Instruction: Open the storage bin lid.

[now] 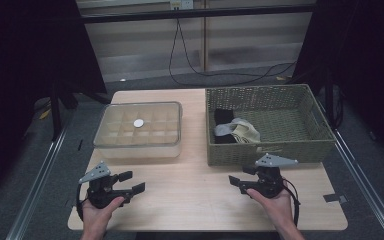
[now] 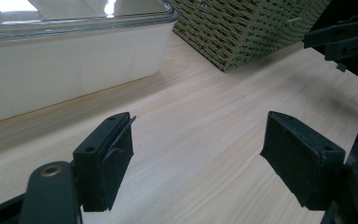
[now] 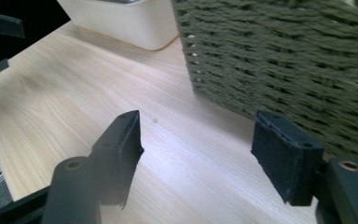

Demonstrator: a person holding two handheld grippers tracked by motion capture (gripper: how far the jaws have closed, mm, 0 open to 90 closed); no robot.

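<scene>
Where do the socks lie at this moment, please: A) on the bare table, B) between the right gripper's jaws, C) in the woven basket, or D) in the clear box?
C: the socks lie inside the basket, at its left end, in the high view.

On the bench (image 1: 195,200), the lidded box (image 1: 139,131) sits at the back left, the basket (image 1: 267,122) just beside it at the back right. Socks (image 1: 236,131) lie in the basket, toward its left end. Nearer the person, the left tongs (image 1: 132,182) hang before the box, the right tongs (image 1: 237,182) before the basket, well apart.
</scene>
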